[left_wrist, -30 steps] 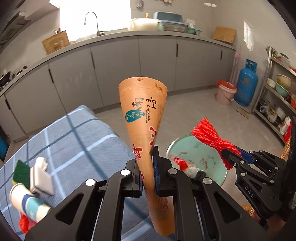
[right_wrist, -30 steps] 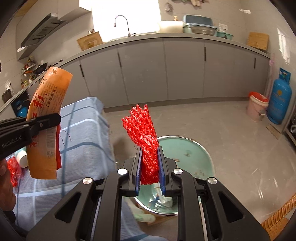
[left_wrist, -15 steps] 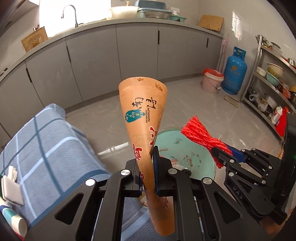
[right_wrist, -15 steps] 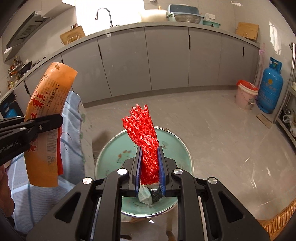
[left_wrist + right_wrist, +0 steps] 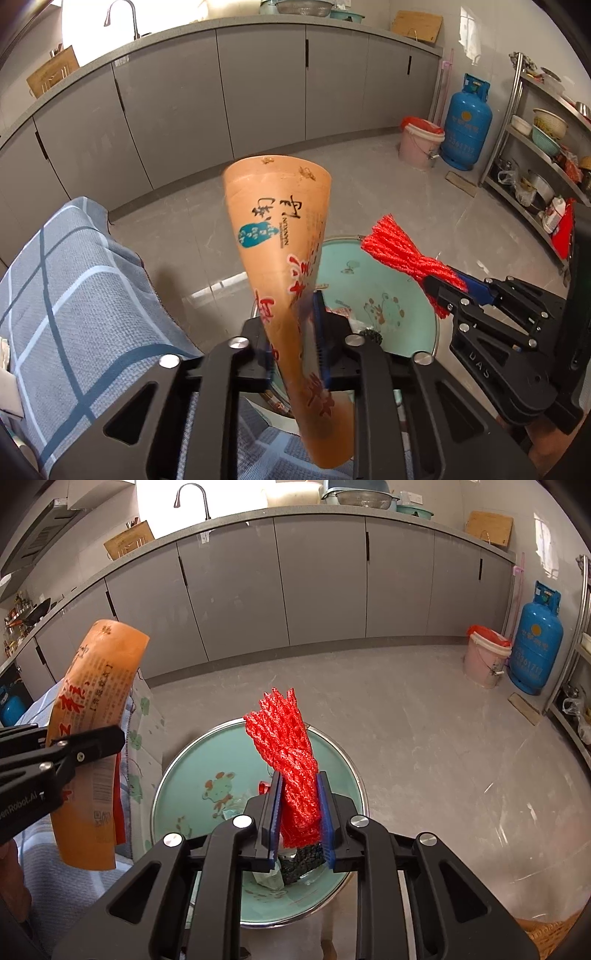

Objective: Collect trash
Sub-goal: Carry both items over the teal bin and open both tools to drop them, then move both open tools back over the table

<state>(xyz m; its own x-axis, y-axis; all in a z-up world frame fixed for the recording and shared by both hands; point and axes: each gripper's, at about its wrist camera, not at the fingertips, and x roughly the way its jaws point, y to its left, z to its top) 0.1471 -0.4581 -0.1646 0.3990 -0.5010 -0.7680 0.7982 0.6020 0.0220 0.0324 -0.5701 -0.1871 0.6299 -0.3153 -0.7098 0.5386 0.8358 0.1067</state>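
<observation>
My left gripper [image 5: 293, 332] holds an orange snack wrapper [image 5: 284, 236] with red print; its jaws look slightly parted and blurred around it. The wrapper also shows in the right wrist view [image 5: 92, 738]. My right gripper [image 5: 298, 808] is shut on a red mesh net [image 5: 286, 753], seen too in the left wrist view [image 5: 402, 254]. Both hang over a pale green enamel basin [image 5: 177, 775] on the floor, which holds some trash: crumpled plastic and a dark scrap [image 5: 301, 864]. The basin also shows in the left wrist view [image 5: 388, 295].
A table with a blue checked cloth [image 5: 74, 295] stands left of the basin. Grey cabinets [image 5: 314, 583] line the back. A pink bucket [image 5: 485, 657] and a blue gas cylinder [image 5: 535, 642] stand at the right, beside a metal shelf rack [image 5: 546, 155].
Both grippers have moved right, off the table and over the basin. The left jaws have loosened around the wrapper, which has tilted and slipped lower. The net stays gripped.
</observation>
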